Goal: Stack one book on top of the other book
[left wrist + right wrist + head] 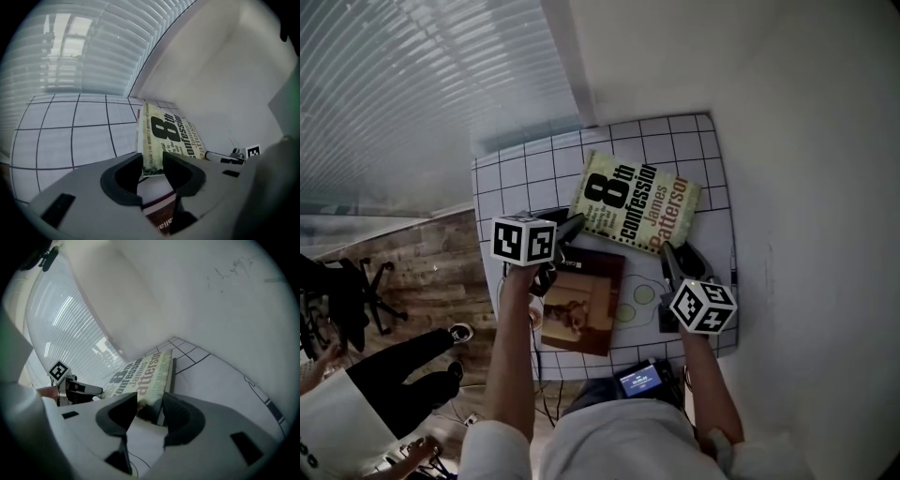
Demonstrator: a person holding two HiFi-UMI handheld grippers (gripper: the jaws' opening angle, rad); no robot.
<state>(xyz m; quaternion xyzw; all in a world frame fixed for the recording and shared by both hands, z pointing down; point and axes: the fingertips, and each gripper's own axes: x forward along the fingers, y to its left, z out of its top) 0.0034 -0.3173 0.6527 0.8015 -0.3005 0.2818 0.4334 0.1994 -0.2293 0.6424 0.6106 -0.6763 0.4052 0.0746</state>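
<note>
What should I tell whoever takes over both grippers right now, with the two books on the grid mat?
Left gripper: jaws apart around the near left corner of the 8th Confession book; whether they press is unclear.
Right gripper: same at the near right corner.
Brown book lies flat on the grid mat, nearer the person.
Done: nothing stacked. Left: lift the 8th Confession book onto the brown book.

I read "8th confession" in big black print and "James Patterson" in brown on the cream-and-green paperback book (636, 202). The left gripper view adds "FROM THE WORLD'S" along its edge. Brown portrait-cover book (581, 302): top line too small to read. Small lit screen (639, 380): text unreadable.
</note>
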